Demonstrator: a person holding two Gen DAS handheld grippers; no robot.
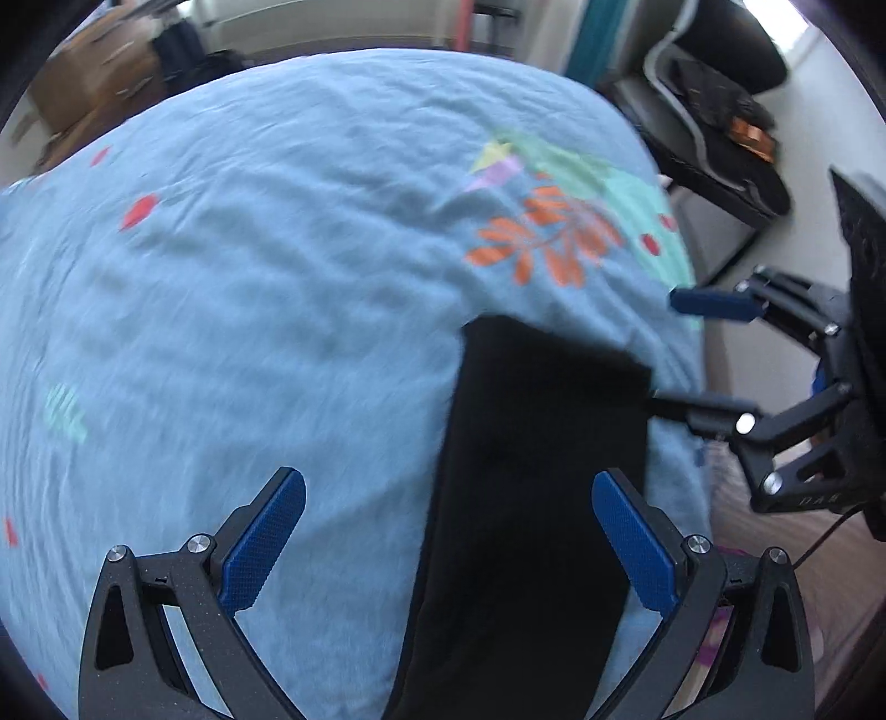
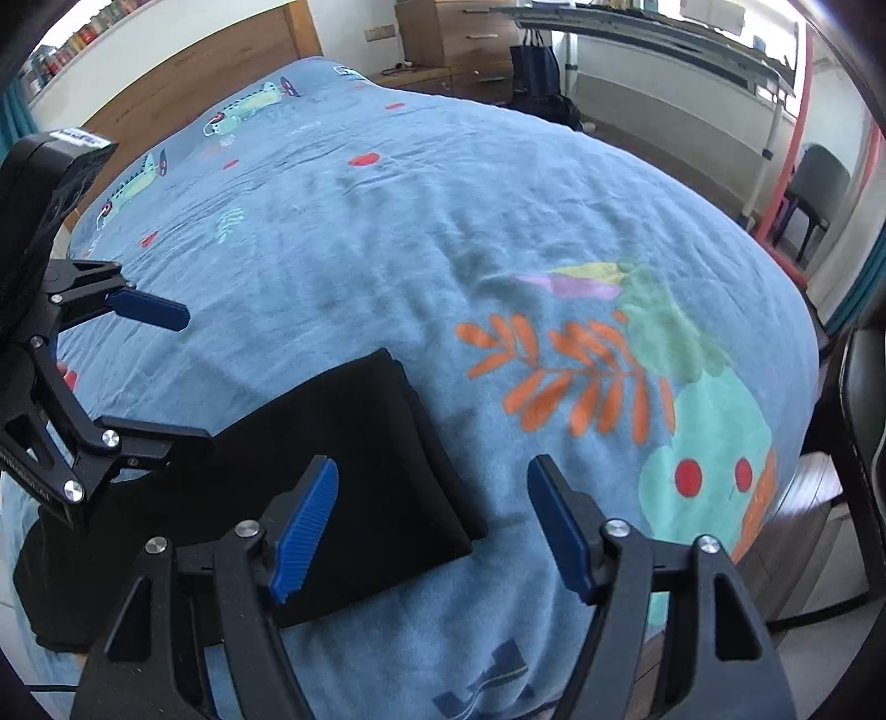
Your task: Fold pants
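Observation:
The black pants [image 1: 531, 471] lie folded into a long flat rectangle on the blue bedspread [image 1: 249, 288], near the bed's edge. My left gripper [image 1: 448, 498] is open and empty above the pants' near end, its right finger over the cloth. My right gripper [image 2: 432, 493] is open and empty, hovering over the folded pants' corner [image 2: 354, 454] and the bedspread [image 2: 443, 221]. Each gripper shows in the other's view: the right one [image 1: 673, 354] at the pants' far edge, the left one [image 2: 183, 376] over the pants.
The bedspread has printed leaves [image 2: 581, 376] and a teal figure [image 2: 703, 465]. A black chair [image 1: 714, 127] stands beside the bed. A wooden headboard [image 2: 183, 72], a dresser [image 2: 459, 39] and a desk [image 2: 664, 39] are at the far side.

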